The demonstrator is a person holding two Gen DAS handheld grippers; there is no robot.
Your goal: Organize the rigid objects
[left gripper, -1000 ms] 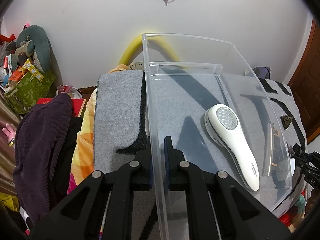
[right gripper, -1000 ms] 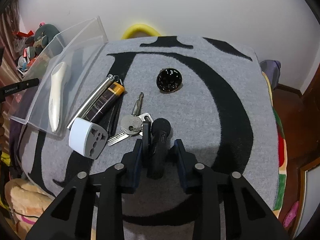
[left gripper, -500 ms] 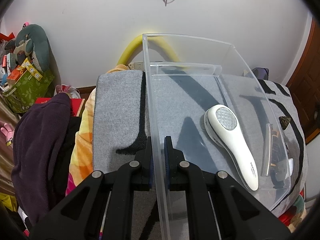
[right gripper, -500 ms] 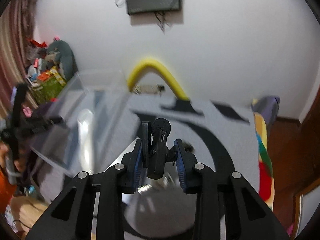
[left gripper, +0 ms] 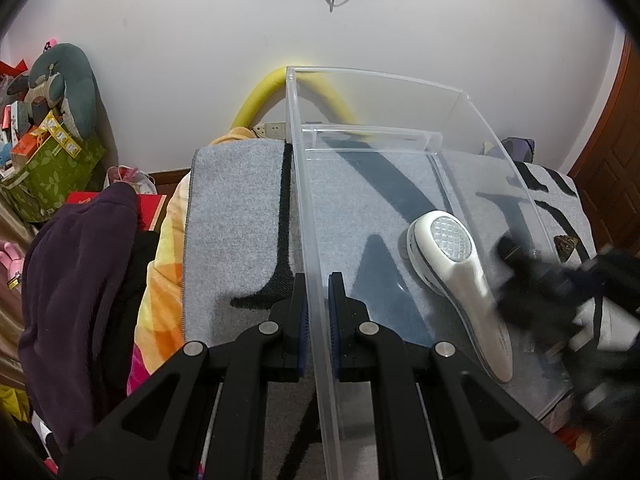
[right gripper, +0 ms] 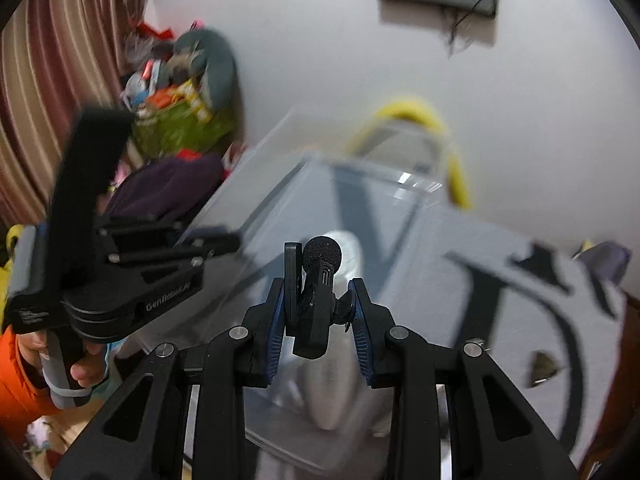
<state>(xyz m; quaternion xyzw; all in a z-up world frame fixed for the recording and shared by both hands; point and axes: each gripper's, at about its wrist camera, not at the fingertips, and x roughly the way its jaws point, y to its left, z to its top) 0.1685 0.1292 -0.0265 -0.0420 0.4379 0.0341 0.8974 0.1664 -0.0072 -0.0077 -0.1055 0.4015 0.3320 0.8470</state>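
A: Surface first. Grey rug with black curved markings, spread over what looks like a bed; the right wrist view is blurred.

B: Largest item on it?

A: Clear rigid plastic bin, open top, resting on the grey rug. Its near wall stands upright, and the left claw is pressed together on that wall, one pad inside, one outside.

B: Contents?

A: One white handheld device with a round gridded head, lying flat on the bin floor toward the right side, handle pointing at the camera.

B: Right side?

A: The right claw pinches a small black clip-on microphone with a round foam tip, foam end up and forward. It hangs above the clear bin, over the white device. From the left wrist view that claw is a dark blur at the bin's right wall.

B: Anything smaller?

A: A small dark angular object on the rug just outside the bin's right wall. Too small to identify.
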